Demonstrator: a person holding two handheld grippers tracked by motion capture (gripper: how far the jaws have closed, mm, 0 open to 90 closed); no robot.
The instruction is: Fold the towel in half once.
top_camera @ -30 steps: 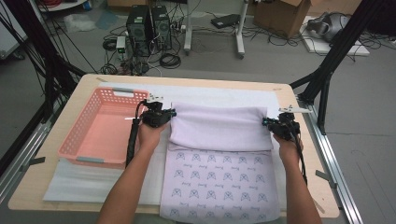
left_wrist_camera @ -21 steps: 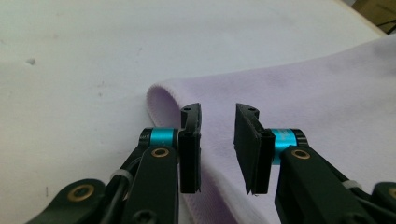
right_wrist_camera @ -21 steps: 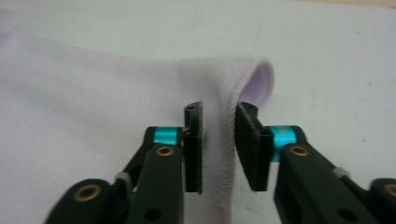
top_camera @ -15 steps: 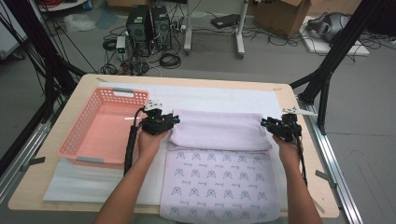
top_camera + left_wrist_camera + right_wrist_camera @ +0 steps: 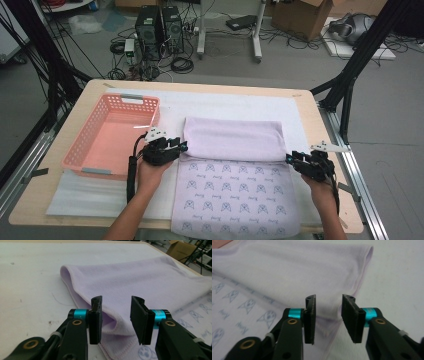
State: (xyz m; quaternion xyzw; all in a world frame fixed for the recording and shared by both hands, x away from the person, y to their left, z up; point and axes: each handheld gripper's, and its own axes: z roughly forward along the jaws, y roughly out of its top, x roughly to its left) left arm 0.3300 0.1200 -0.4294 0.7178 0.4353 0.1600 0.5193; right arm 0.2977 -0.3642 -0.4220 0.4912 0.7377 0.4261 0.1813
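A lilac towel (image 5: 232,140) lies on the white mat, its far half folded over toward the person so the cat-printed side (image 5: 235,195) shows on the near half. My left gripper (image 5: 182,146) is at the left end of the fold's near edge, my right gripper (image 5: 290,159) at the right end. In the left gripper view the gripper (image 5: 116,301) is open just short of the towel's (image 5: 130,282) doubled corner. In the right gripper view the gripper (image 5: 328,298) is open before the towel's (image 5: 287,270) corner. Both pairs of jaws have just been opening; no pad presses the cloth.
A pink plastic basket (image 5: 82,135) stands to the left of the towel, close to my left hand. The white mat (image 5: 230,105) covers most of the wooden table (image 5: 200,86). Black frame posts, computers and cables are on the floor beyond.
Both grippers were shut on the folded towel's corners; they have come toward the person, opened and let go. The folded half now lies flat.
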